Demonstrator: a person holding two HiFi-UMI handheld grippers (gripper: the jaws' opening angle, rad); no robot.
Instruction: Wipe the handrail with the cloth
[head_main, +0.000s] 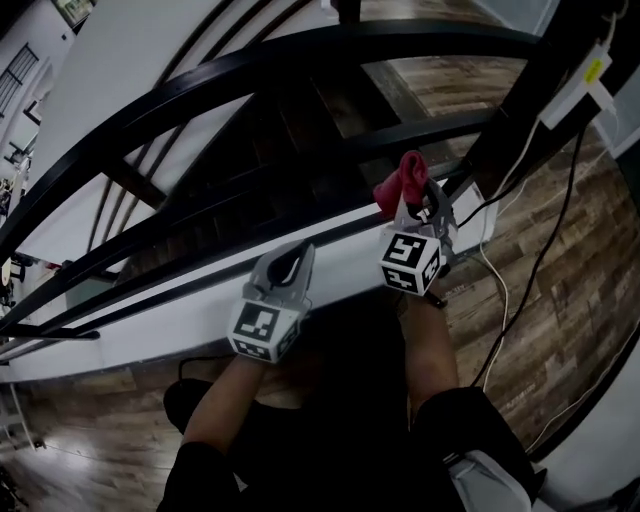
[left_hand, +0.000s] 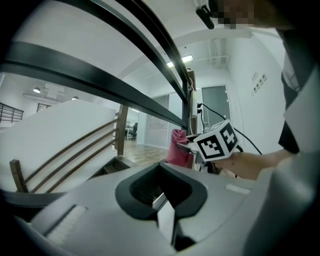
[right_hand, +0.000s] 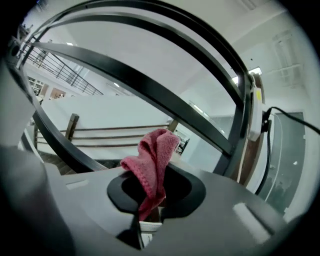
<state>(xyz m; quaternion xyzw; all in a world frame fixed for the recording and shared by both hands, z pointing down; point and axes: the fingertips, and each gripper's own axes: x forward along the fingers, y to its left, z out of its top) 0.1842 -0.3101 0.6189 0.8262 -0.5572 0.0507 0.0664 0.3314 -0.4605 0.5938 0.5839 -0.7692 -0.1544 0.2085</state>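
A black curved handrail (head_main: 330, 45) runs across the head view above lower black bars (head_main: 300, 165). My right gripper (head_main: 412, 205) is shut on a red knitted cloth (head_main: 400, 180), which sticks up from its jaws just below the lower bar. The same cloth (right_hand: 152, 165) bunches over the jaw tips in the right gripper view, with the rail bars (right_hand: 150, 85) ahead. My left gripper (head_main: 290, 268) is held to the left of it, shut with nothing in it. From the left gripper view I see the cloth (left_hand: 177, 147) and the right gripper's marker cube (left_hand: 217, 141).
A white ledge (head_main: 340, 255) runs under the railing, stairs descending behind it. Black and white cables (head_main: 530, 270) hang at the right over wood flooring (head_main: 580, 250). A white box (head_main: 585, 85) is fixed to the black post at upper right. The person's forearms fill the lower middle.
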